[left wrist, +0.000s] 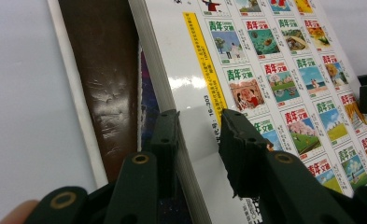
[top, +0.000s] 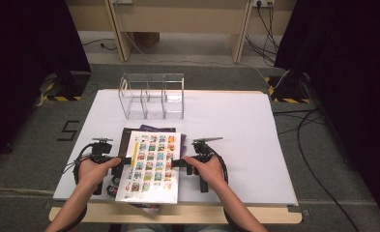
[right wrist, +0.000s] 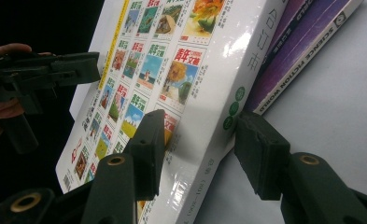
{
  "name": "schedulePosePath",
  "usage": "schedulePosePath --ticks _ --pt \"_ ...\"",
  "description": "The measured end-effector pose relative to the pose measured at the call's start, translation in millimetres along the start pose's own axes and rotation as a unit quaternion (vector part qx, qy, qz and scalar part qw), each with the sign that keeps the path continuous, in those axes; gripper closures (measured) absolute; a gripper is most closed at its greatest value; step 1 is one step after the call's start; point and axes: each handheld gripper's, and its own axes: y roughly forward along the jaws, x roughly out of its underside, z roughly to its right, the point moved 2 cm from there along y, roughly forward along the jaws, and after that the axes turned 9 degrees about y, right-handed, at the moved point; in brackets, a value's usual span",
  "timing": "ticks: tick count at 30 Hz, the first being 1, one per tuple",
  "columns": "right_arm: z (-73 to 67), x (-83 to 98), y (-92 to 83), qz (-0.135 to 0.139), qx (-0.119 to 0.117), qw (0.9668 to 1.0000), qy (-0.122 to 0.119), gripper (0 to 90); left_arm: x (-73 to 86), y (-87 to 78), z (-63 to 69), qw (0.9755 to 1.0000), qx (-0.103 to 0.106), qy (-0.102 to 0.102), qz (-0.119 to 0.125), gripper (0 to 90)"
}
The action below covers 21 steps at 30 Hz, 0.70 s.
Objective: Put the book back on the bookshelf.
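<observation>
A thick white book (top: 151, 164) with a grid of small colour pictures on its cover lies tilted on top of a stack of darker books. My left gripper (top: 124, 160) is shut on its left page edge, one jaw under the pages and one on the cover (left wrist: 197, 135). Around the spine side, my right gripper (top: 178, 163) stands open (right wrist: 202, 140). One of its pads rests on the cover, while the other stays clear of the spine. The left gripper (right wrist: 78, 67) grips the far edge of the white book (right wrist: 172, 70) in the right gripper view, and that edge is raised.
Under the white book lie a brown book (left wrist: 106, 70) and purple books (right wrist: 307, 42). A clear acrylic organiser (top: 151, 96) with several compartments stands at the back of the white table top (top: 236, 135). Cables run over the floor at the right.
</observation>
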Motion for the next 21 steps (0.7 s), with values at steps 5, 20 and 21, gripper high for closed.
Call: schedulePosePath --ticks 5,20,21 --pt "-3.9 0.4 -4.0 0.004 -0.002 1.0000 0.001 57.7 0.2 0.1 -0.8 1.0000 0.003 -0.006 0.003 67.9" --pt "-4.6 -8.9 -4.7 -0.002 -0.034 0.9994 0.006 58.6 -1.3 0.7 1.3 1.0000 -0.005 0.002 -0.002 68.4" --pt "-6.5 -10.7 -3.9 -0.004 -0.034 0.9994 0.002 58.7 -1.1 0.7 1.0 1.0000 -0.004 0.001 -0.001 68.5"
